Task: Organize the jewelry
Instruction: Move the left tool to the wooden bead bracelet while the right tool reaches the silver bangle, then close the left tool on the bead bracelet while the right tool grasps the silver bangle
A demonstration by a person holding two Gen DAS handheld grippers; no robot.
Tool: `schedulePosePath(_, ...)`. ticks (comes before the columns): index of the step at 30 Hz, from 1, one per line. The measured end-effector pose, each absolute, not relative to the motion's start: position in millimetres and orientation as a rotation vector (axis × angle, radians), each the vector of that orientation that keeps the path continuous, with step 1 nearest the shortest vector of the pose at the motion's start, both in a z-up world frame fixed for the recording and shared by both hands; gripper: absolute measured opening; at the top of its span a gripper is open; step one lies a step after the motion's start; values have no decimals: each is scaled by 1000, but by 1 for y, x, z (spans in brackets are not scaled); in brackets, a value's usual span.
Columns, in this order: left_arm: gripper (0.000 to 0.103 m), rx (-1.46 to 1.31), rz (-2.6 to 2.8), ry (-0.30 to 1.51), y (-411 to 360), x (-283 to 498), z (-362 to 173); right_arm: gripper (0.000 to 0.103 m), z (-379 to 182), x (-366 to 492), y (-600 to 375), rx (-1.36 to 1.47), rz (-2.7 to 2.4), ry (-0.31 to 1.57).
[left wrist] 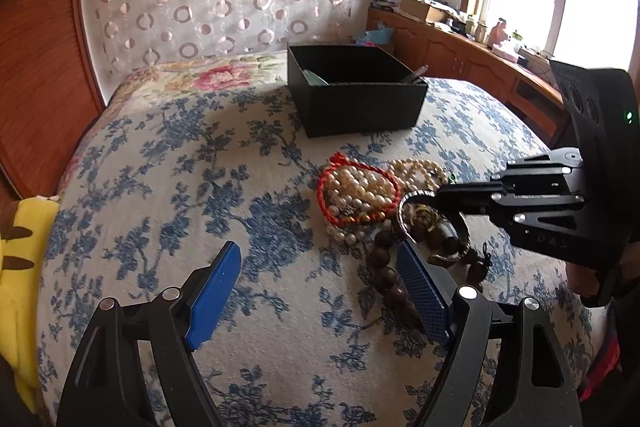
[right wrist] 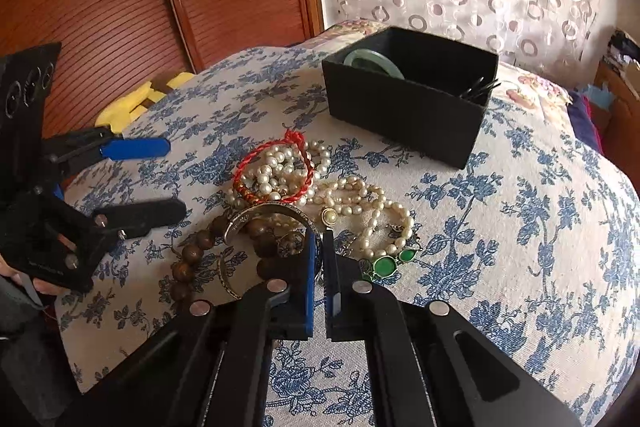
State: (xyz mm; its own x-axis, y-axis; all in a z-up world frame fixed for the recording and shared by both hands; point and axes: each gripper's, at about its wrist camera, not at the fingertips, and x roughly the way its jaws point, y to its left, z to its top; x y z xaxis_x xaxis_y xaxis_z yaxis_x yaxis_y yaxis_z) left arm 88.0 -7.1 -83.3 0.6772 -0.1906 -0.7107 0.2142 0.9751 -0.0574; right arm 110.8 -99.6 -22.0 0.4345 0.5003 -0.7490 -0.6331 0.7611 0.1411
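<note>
Pick step under way: right gripper (right wrist: 319,241) pinched shut on the silver bangle (right wrist: 264,213) at the near edge of the jewelry pile (right wrist: 320,195) on the bedspread (right wrist: 520,227). Left gripper (left wrist: 316,291) wide, empty beside it. Next: lift clear of the wooden beads (right wrist: 192,251), carry to the black box (right wrist: 408,111)

Inside the black box (left wrist: 352,95), mostly hidden by its near wall in the left wrist view; only part of a green bangle (right wrist: 374,61) and some thin dark pins (right wrist: 478,89) seen over the rim from the right. Behind the right gripper (right wrist: 319,247)'s closed blue pads, part of the metal bangle (right wrist: 264,215), contact not readable. Cut off at the left edge, a yellow plush (left wrist: 18,247); too small to tell, the clutter on the far counter (left wrist: 460,27).
</note>
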Motion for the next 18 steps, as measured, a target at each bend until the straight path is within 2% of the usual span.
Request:
schedulePosePath(5, 76, 53, -263, 815, -19, 86, -89, 4, -10, 105, -115, -144, 674, 821)
schedulePosePath(13, 37, 63, -323, 873, -35, 92, -98, 4, 0, 104, -135, -108, 634, 785)
schedulePosePath(18, 34, 87, -313, 882, -42, 94, -102, 4, 2, 103, -142, -108, 627, 778)
